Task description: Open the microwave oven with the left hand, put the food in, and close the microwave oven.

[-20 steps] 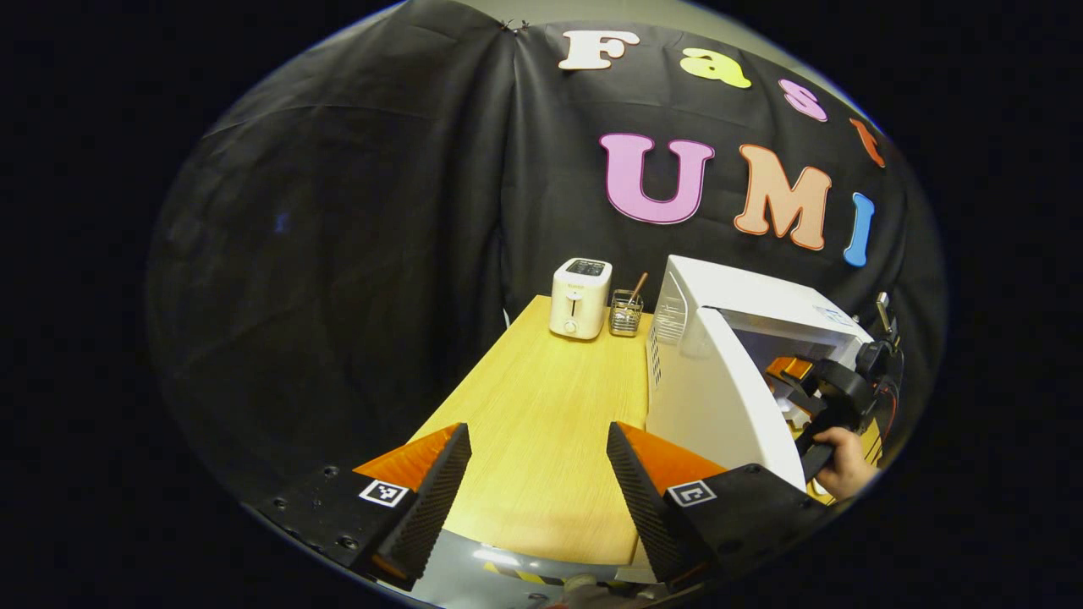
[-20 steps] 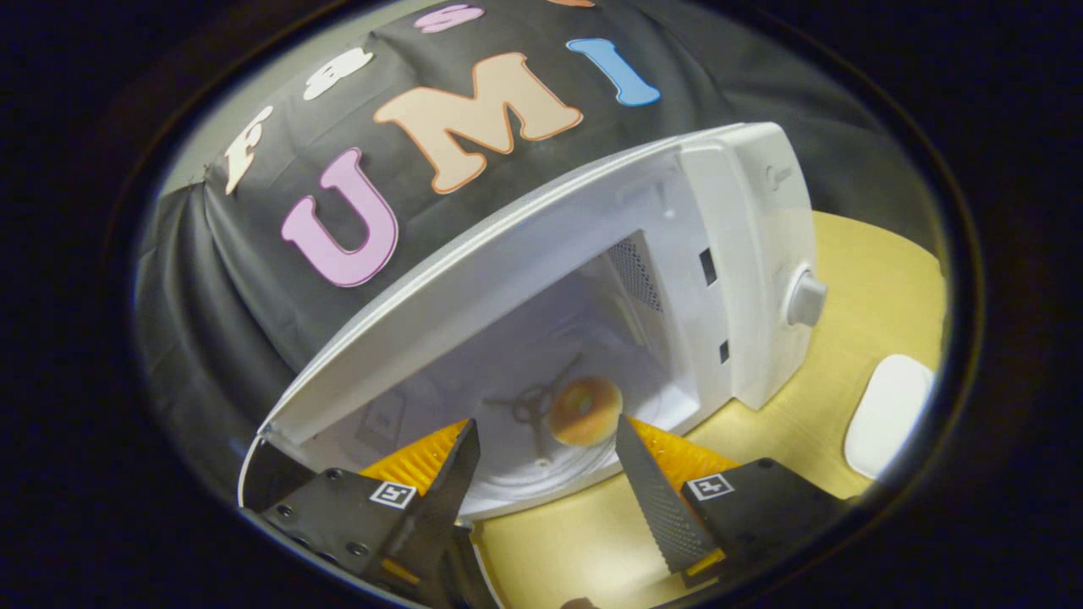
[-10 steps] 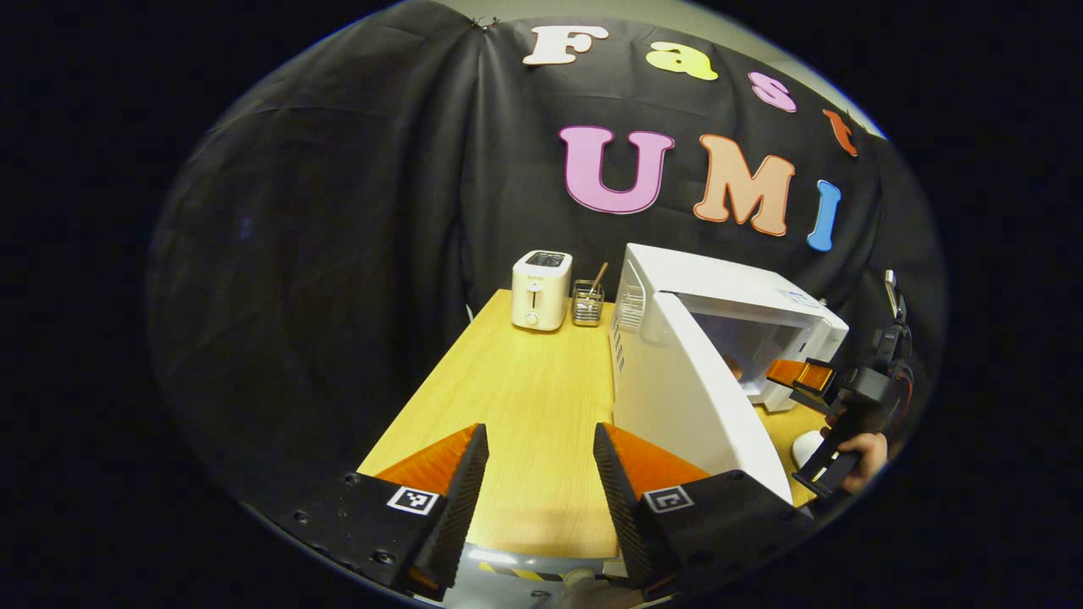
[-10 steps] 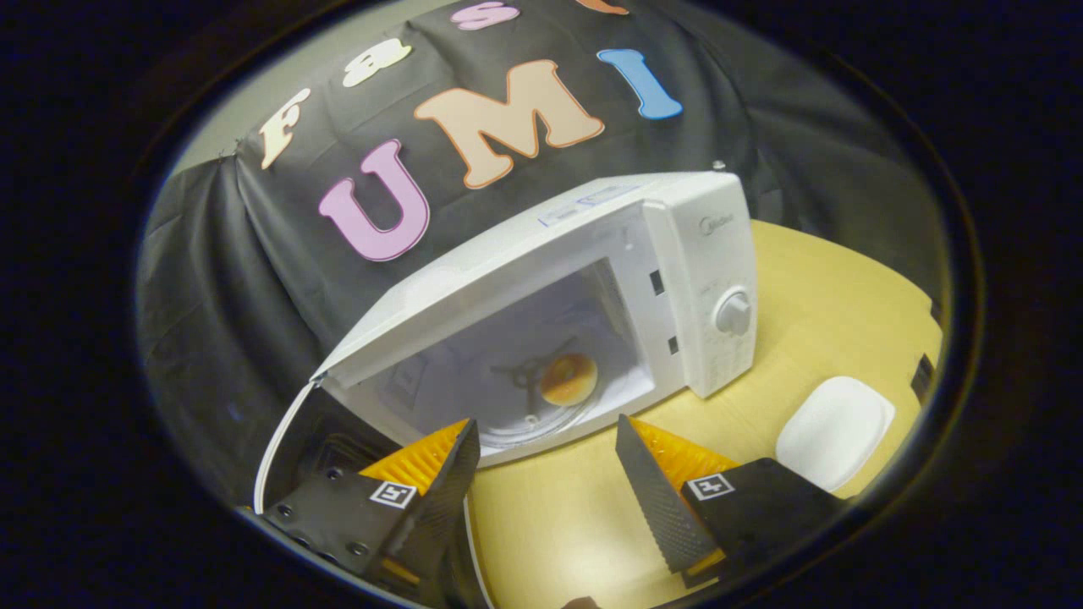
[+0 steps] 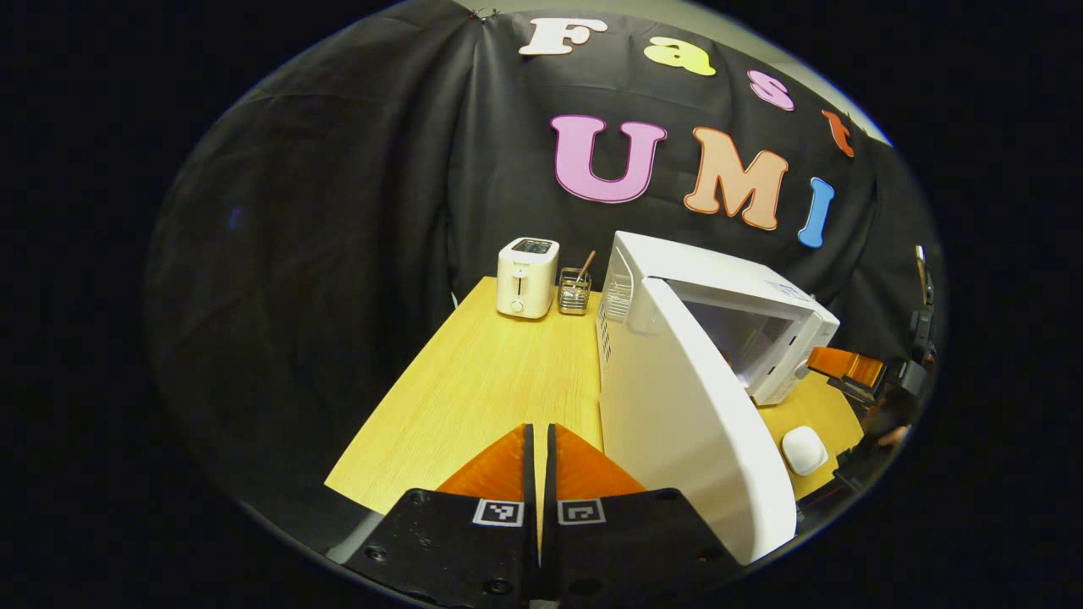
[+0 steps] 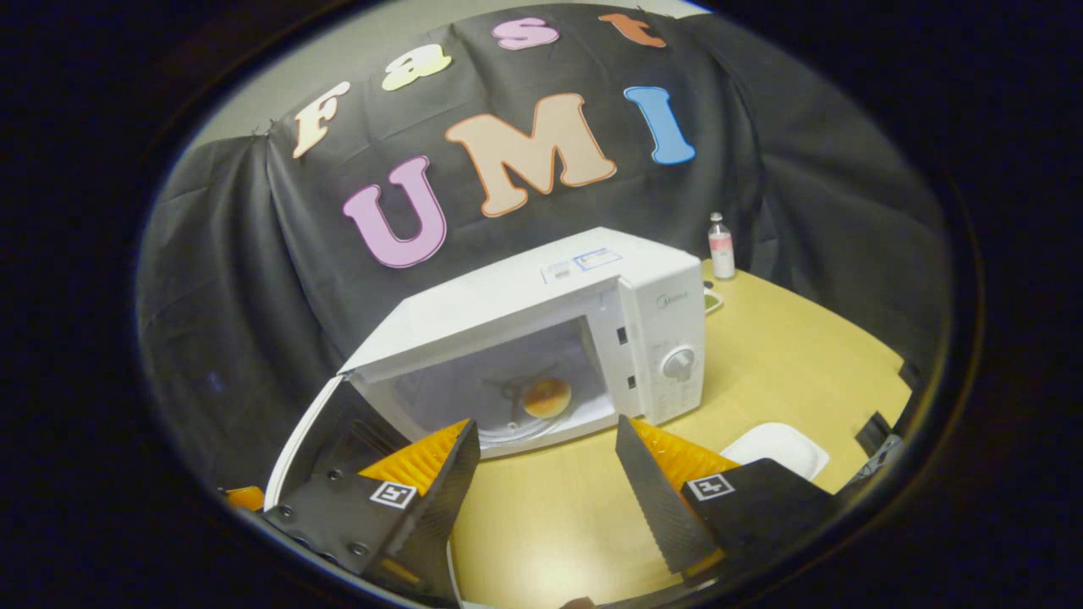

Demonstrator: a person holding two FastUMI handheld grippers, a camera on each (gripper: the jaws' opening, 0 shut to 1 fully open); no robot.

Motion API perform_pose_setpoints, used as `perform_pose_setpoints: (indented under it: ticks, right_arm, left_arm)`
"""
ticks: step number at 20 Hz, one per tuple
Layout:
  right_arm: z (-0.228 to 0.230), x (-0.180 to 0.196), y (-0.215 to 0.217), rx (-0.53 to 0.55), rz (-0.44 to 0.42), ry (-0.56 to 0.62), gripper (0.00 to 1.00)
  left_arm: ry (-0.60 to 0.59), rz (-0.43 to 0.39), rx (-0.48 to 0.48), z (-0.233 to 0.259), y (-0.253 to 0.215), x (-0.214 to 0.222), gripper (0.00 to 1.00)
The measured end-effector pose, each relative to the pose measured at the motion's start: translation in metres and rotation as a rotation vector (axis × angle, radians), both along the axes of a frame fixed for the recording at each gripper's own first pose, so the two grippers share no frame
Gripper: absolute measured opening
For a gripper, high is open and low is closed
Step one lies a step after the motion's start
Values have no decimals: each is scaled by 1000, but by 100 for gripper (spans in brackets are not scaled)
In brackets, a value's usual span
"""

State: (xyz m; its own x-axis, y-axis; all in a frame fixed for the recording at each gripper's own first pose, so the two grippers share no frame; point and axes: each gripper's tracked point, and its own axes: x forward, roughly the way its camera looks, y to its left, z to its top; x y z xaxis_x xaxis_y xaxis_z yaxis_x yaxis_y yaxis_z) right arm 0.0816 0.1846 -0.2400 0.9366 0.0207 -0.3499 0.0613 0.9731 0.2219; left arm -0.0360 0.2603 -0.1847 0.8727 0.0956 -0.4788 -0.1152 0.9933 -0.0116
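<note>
The white microwave stands on the wooden table with its door swung wide open. A round golden bun lies on the glass turntable inside. In the right gripper view my right gripper is open and empty, hovering above the table in front of the cavity. In the left gripper view my left gripper is shut with nothing between its fingers, just left of the open door's outer face. The right gripper shows far right there, held by a hand.
A white toaster and a wire holder with a stick stand at the table's back. A white plate lies on the table right of the microwave. A small bottle stands behind the microwave's right side.
My right gripper has drawn back out of the microwave, leaving the bun on the turntable. My left gripper has shut its fingers and pulled back, staying left of the door.
</note>
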Motion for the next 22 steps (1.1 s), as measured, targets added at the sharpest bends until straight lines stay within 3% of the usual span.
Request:
perform_pose_setpoints:
  ticks: [5,6,8,9,10,11,12,13,14,19,20,22]
  right_arm:
    - [29,-20,-19,-37,-22,-37,99]
    - [32,-22,-27,-48,-41,-48,91]
    - [33,-28,-43,-48,-82,-50,90]
    - [33,-30,-49,-40,-99,-46,99]
    - [35,-31,-55,-34,-110,-47,99]
    - [38,-32,-60,-30,-116,-49,91]
    - [39,-32,-65,-35,-120,-47,91]
    - [41,-33,-71,-47,-124,-45,91]
    - [43,-33,-75,-56,-124,-46,99]
    - [58,-29,-90,-53,-105,-65,99]
    - [59,-28,-93,-49,-99,-64,91]
    - [59,-24,-102,-46,-86,-57,91]
  left_arm:
    - [18,-35,-33,-8,-14,-4,0]
    - [22,-40,-33,-9,-17,-5,0]
    - [31,-51,-44,-12,-25,-7,0]
    - [31,-56,-52,-12,-30,-9,0]
    - [31,-63,-59,-12,-34,-10,0]
    - [32,-66,-60,-12,-39,-11,0]
    - [31,-68,-58,-12,-41,-13,1]
    - [31,-71,-56,-12,-43,-13,1]
    - [33,-72,-56,-11,-46,-15,0]
    - [48,-60,-54,-14,-59,-18,2]
    - [48,-57,-52,-14,-63,-17,0]
    - [51,-42,-35,-14,-68,-15,0]
